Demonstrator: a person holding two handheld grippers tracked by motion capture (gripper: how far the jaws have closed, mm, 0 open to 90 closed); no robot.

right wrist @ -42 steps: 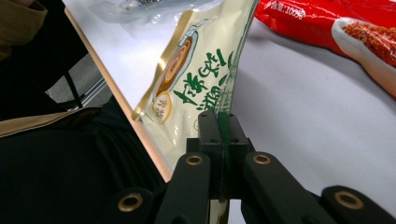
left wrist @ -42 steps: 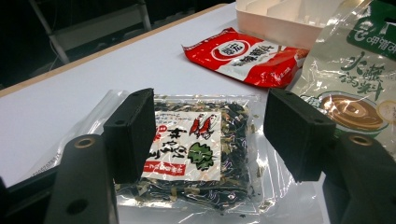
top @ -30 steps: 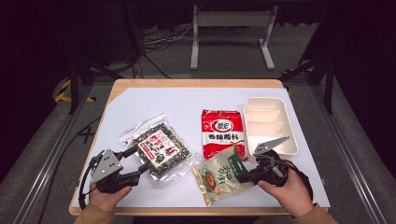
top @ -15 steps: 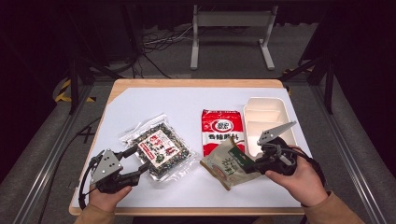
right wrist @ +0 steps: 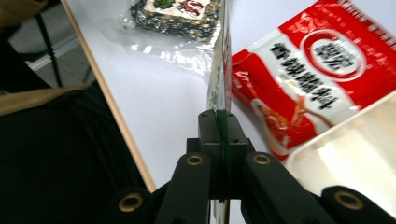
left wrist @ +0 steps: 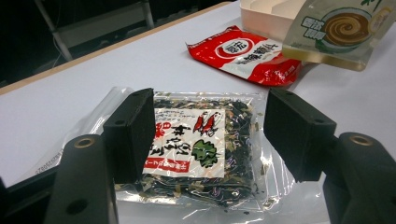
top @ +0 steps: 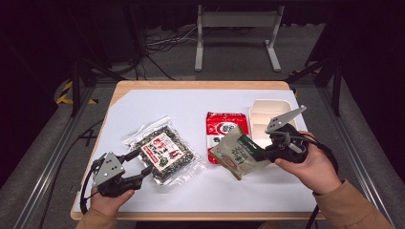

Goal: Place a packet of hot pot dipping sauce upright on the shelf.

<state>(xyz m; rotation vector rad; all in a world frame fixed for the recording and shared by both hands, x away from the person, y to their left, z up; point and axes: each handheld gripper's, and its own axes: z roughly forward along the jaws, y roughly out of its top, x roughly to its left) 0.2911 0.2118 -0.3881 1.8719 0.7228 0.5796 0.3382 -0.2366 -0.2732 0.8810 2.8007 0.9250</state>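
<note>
- While the white-covered wooden counter (top: 191, 102) was seen from the high view, the right claw (top: 260, 153) was found clamped on the edge of a beige and green printed snack pouch (top: 238, 155), its jaws pressed together on the pouch in the right gripper view.
- That pouch (right wrist: 219, 70) was held lifted off the counter, edge-on to the right gripper view, above the near end of a red and white plastic noodle packet (top: 225, 130) and just beside a cream compartmented plastic tray (top: 267, 107).
- The tray was set at the right side of the counter, with the red packet lying flat just to its left.
- The left claw (top: 136, 166) was held low at the near left of the counter with its jaws spread apart, gripping nothing.
- A clear plastic bag of dark dried seaweed with a red and white label (left wrist: 196, 149) was seen lying flat between and just beyond those spread jaws in the left gripper view.
- The red packet (left wrist: 247, 51) and the lifted pouch (left wrist: 341, 28) were seen farther off in that view.
- A hand (top: 313, 169) in a tan sleeve was seen wrapped around the right gripper.
</note>
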